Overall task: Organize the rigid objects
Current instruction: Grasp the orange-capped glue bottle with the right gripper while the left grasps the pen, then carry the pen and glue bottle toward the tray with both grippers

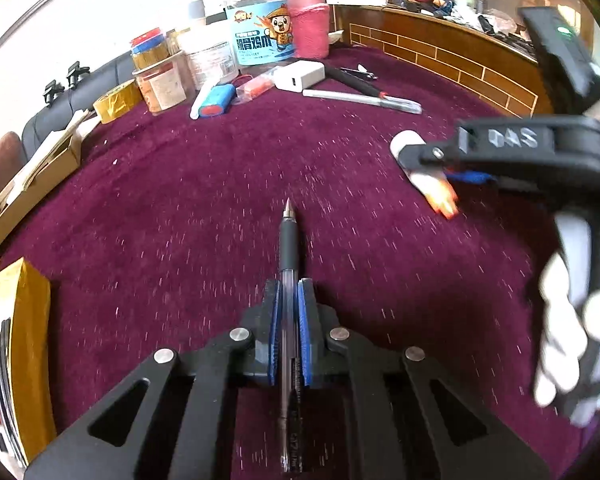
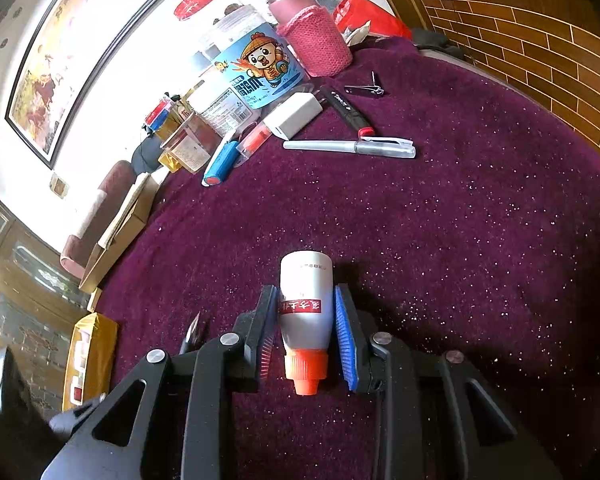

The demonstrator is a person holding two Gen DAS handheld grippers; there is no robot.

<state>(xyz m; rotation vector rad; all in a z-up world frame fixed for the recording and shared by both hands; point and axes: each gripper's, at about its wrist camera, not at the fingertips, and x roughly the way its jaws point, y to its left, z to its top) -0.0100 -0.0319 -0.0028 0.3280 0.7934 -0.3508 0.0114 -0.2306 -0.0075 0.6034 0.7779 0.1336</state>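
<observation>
In the left wrist view my left gripper (image 1: 288, 292) is shut on a clear black-ink pen (image 1: 289, 248). The pen lies along the jaws with its tip pointing forward over the purple cloth (image 1: 180, 200). To the right in that view, my right gripper (image 1: 432, 160) holds a white bottle (image 1: 406, 142) with its orange cap (image 1: 444, 204) toward the camera. In the right wrist view the right gripper (image 2: 305, 292) is shut on that bottle (image 2: 306, 280), with the orange cap (image 2: 305, 372) pointing back between the blue pads. The pen's tip (image 2: 194, 330) shows just to the left.
Across the far side of the cloth lie a silver pen (image 2: 348, 146), a white charger (image 2: 294, 114), a black and red tool (image 2: 348, 110), nail clippers (image 2: 364, 89) and a blue cylinder (image 2: 220, 164). Behind them stand jars and a pink flask (image 2: 312, 36). A yellow box (image 2: 88, 360) sits at the left edge.
</observation>
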